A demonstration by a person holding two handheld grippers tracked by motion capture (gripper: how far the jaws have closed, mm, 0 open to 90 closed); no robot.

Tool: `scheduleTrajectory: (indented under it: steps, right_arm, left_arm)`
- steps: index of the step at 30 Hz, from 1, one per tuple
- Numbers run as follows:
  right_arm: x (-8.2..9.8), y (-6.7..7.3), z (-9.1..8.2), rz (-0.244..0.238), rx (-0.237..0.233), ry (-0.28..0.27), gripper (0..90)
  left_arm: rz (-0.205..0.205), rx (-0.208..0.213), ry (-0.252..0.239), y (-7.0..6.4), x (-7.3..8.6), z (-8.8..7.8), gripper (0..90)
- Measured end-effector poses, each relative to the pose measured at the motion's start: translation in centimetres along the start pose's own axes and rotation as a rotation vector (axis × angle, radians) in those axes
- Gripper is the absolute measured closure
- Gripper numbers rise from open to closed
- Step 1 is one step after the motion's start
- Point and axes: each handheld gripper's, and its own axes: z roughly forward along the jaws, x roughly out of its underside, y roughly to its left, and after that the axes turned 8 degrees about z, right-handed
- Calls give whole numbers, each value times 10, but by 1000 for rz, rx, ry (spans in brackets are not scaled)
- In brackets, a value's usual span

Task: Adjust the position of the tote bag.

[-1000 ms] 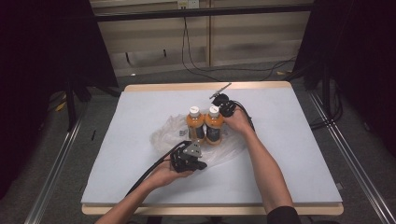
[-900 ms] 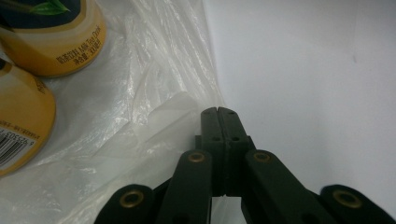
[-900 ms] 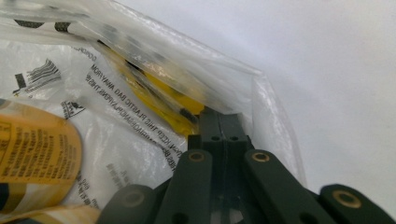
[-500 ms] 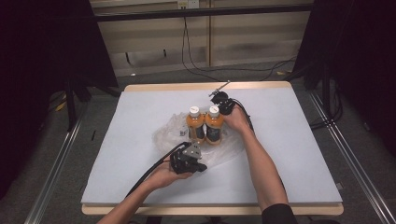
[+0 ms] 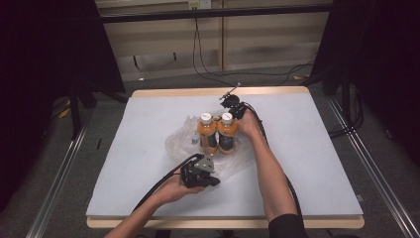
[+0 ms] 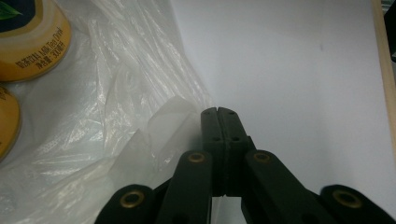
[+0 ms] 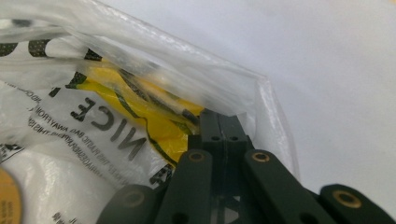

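My wide pale grey table mat point(image 5: 307, 163) covers most of the wooden tabletop and carries everything I am working with. Near its middle lies the crumpled clear plastic bag point(image 5: 185, 141), spread out and creased, with printed black lettering and a yellow patch on the side that my right gripper view looks at. Two orange drink bottles with white caps point(image 5: 218, 133) stand upright, side by side and touching, on the bag's film, roughly at the centre of the mat.

My right gripper point(image 5: 231, 102) sits at the far side of the bottles, just beside them. Its black jaws are pressed together, and the bag's edge point(image 7: 261, 100) runs right at their tips; the film seems pinched there.

My left gripper point(image 5: 203, 174) rests at the near side of the bag, low over the mat. Its jaws are also closed flat against each other, and a fold of the clear film point(image 6: 170, 116) lies against their left side; I cannot tell whether any of it is caught between the pads.
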Motion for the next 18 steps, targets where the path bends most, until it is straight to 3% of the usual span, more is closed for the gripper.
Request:
scheduleTrajectory:
  steps: [3,6,7,11,14,18]
  right_arm:
    - [-2,-2,2,9,12,-9,900]
    - [-3,0,2,-9,26,-2,900]
    - [-3,1,2,-10,30,0,900]
    - [0,2,-2,-12,-9,7,900]
    - [2,2,-10,-12,-30,-15,900]
    - [4,2,-23,1,-84,-72,900]
  left_arm:
    - [12,10,17,0,-1,-1,900]
    - [-9,19,-12,1,1,0,900]
    - [-15,42,-1,3,1,-1,900]
    - [-46,40,-31,5,4,0,900]
    - [-45,35,-29,6,4,-2,900]
    - [-67,59,-87,7,3,-5,900]
